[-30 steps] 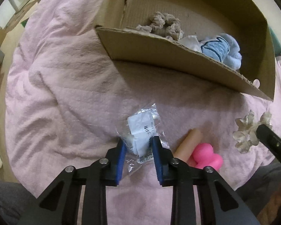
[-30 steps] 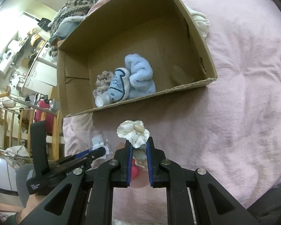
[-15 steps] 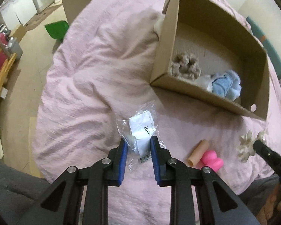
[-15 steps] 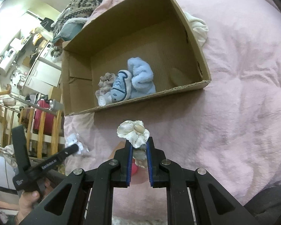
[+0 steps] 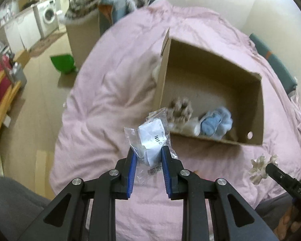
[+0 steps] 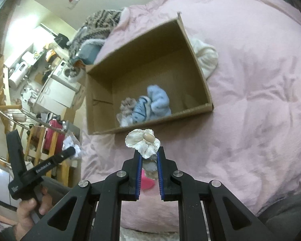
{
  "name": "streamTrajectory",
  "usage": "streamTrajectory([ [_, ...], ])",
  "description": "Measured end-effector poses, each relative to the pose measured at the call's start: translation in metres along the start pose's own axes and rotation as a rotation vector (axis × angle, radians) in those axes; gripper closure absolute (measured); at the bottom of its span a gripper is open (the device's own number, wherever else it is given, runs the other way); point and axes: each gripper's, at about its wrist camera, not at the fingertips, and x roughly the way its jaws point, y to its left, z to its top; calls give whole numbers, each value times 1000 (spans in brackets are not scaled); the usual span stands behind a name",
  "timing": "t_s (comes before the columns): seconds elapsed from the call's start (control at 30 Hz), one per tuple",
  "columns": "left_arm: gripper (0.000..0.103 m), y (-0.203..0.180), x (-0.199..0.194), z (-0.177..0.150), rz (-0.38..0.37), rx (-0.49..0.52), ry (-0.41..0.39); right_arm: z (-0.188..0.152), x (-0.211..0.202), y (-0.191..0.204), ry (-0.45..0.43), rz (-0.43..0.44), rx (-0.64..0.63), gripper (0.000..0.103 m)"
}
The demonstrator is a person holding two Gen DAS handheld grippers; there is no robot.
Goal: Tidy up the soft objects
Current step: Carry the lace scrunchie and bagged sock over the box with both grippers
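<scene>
Across the bed lies a pink quilt (image 5: 114, 92) with an open box (image 5: 258, 108) on it, holding a blue plush (image 6: 150, 104) and a beige scrunchie (image 5: 180, 108). Above the quilt, short of the box, the left gripper (image 5: 147, 156) pinches a clear bag (image 5: 150, 136) between its fingers, and the right gripper (image 6: 149, 156) pinches a cream flower clip (image 6: 142, 140).

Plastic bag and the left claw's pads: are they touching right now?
Touching. The left wrist view shows both blue pads pressed against the plastic bag, which hangs clamped between them above the pink blanket.
</scene>
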Motion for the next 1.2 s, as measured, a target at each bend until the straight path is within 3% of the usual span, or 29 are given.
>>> streamTrajectory([
  [0.3, 81, -27, -25, 40, -15, 104, -156, 31, -27, 16, -152, -3, -44, 87],
  [0.53, 81, -50, -7, 65, -21, 164, -199, 71, -24, 20, -184, -10, -85, 87],
  [0.7, 81, -51, 20, 70, -82, 180, -240, 88, -4, 14, -173, -26, -113, 87],
  [0.83, 81, -38, 47, 71, -118, 106, -160, 82, 16, 3, -131, -38, -98, 87],
  [1.03, 81, -39, 63, 70, -71, 121, -172, 78, 35, -2, -80, -26, -65, 87],
  [1.13, 81, -36, 82, 70, -118, 109, -97, 76, 44, -1, -58, -38, -67, 87],
  [1.2, 81, -36, 84, 70, -106, 119, -118, 76, 52, 0, -40, -62, -73, 87],
])
